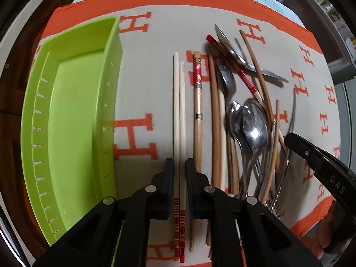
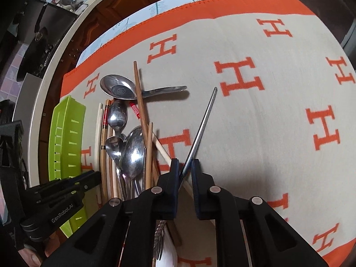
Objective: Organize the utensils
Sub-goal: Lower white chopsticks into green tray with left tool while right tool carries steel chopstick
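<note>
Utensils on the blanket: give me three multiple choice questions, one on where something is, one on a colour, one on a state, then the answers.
1. Where does the tray lie relative to the pile of utensils, in the left wrist view?
A. left of it
B. right of it
C. on top of it

2. What colour is the tray?
A. blue
B. green
C. white

3. What is inside the tray?
A. spoons
B. chopsticks
C. nothing visible

Answers:
1 A, it sits at the blanket's left edge.
2 B, bright lime green plastic.
3 C, its floor shows bare; the left gripper only straddles the white chopsticks, and the right gripper straddles a metal chopstick.
</note>
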Demonstrator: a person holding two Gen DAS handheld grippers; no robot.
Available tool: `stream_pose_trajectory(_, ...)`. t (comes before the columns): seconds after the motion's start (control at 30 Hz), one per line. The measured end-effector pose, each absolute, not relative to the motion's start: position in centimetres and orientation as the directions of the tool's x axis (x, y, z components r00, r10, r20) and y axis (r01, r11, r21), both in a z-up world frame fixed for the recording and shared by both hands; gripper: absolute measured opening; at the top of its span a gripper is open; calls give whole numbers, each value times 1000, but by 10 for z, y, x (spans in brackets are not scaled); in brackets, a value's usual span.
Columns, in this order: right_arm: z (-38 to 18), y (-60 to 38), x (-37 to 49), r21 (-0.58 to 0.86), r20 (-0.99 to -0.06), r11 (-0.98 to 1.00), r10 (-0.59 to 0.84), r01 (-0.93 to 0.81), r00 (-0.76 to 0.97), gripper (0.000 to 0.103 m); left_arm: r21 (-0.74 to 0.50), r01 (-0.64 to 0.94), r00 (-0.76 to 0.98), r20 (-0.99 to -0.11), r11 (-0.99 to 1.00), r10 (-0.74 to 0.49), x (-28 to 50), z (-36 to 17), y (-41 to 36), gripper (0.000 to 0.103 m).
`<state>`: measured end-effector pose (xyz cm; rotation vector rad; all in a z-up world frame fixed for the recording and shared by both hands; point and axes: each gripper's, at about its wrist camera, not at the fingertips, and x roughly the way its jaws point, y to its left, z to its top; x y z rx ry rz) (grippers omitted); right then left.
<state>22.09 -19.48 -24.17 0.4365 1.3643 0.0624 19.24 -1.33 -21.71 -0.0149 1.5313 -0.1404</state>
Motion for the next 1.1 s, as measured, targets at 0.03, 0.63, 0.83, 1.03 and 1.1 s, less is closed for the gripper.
stream_pose_trajectory(0.03,-242,-196,220,340,-931,918,296,206,215,11,-103,77,29,-994,992,-106,191,-216,-12,9)
stream_pose_trajectory(0.63,-190,-191,189,467,-869,874,424,138,255,6,-147,101,188,-968,984,-164,145,-131,30,8)
stream_pose_trajectory(0.83,-157,-169,178,492,-843,868,458,61,282,6,-147,72,254,-954,986,-161,135,-100,62,8)
stream_pose_trajectory(1.03,-121,-139,166,513,-815,858,497,-27,298,6,-69,16,325,-943,997,-71,134,-88,93,8)
stream_pose_trajectory(1.1,-113,-129,165,516,-808,855,506,-52,301,6,-23,-2,347,-938,1000,-21,136,-88,101,8)
